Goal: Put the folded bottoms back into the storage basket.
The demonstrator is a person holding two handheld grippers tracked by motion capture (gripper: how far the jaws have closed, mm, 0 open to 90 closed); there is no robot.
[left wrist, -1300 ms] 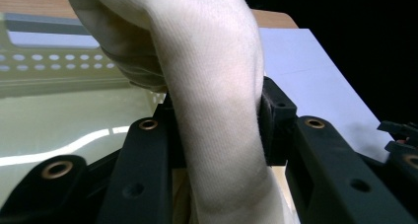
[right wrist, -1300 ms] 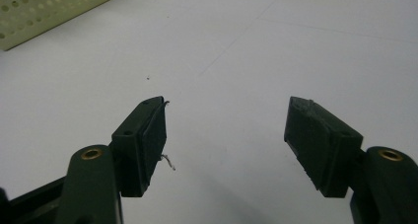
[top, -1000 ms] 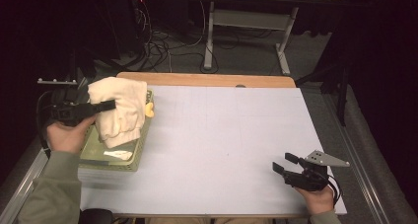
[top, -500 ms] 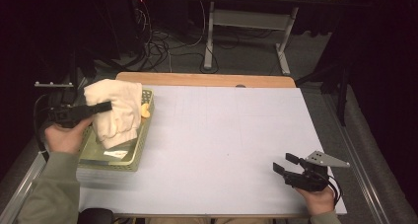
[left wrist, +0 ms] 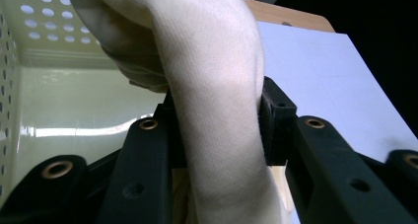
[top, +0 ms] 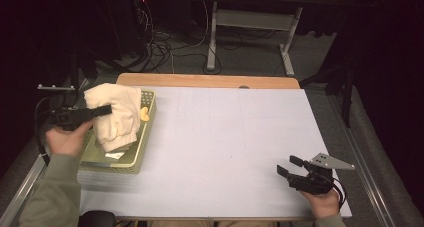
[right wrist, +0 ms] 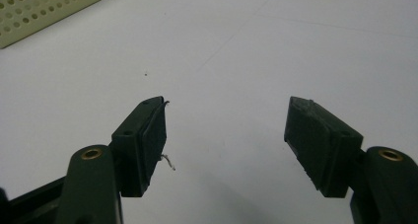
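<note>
The left gripper [top: 102,110] pinches the cream cloth [top: 116,116] over the green basket [top: 142,152], cloth lifted but not yet set down, while the right gripper [top: 289,168], well apart from the basket, rests with jaws spread and nothing between them.

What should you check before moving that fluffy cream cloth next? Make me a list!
1. Left gripper has the cream cloth pinched between its fingers: ok.
2. Cloth is lifted free of the green basket: cannot tell; its lower end hangs into the basket.
3. Yellow thing in the basket is not snagged on the cloth: cannot tell; it sits right beside the cloth.
4. Right gripper is open with nothing between its fingers, ready to help: ok.
5. White table has bare room to lay the cloth down: ok.
</note>
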